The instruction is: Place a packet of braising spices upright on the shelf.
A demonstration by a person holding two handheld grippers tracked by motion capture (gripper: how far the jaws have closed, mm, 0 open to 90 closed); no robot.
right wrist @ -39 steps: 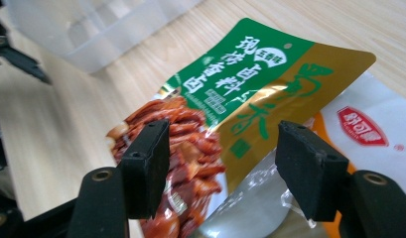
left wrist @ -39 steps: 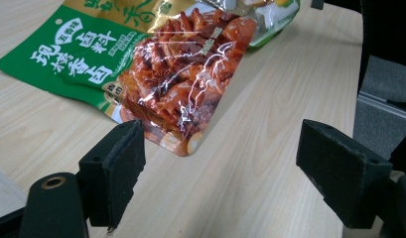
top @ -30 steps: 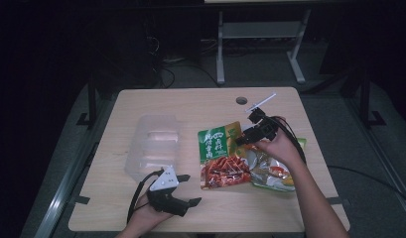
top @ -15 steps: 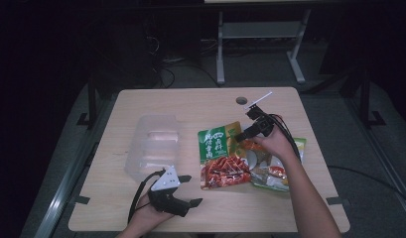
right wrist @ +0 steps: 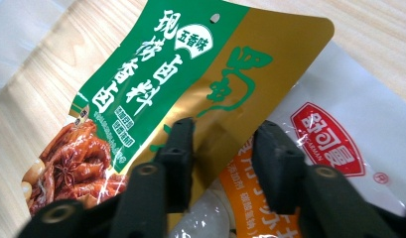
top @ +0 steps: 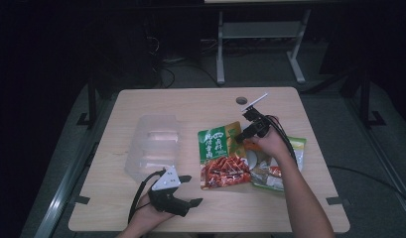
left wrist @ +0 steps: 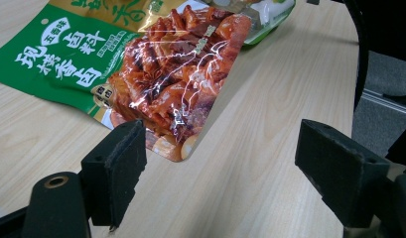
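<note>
Right gripper [right wrist: 218,148]: jaws just closing, straddling the green-and-gold packet [right wrist: 190,84] edge at frame centre, pads not yet pressing. Left gripper [left wrist: 220,168]: spread, empty.

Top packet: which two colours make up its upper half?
Green and gold, on the top packet; clearest in the right gripper view.

Right tool [top: 241,137] at green-and-gold packet [top: 219,144] on table [top: 190,104]; left tool [top: 190,191] near clear container [top: 152,146]

A clear plastic container [top: 155,146] sits on the wooden table [top: 190,104]. A metal stand [top: 260,34] rises beyond the table.
</note>
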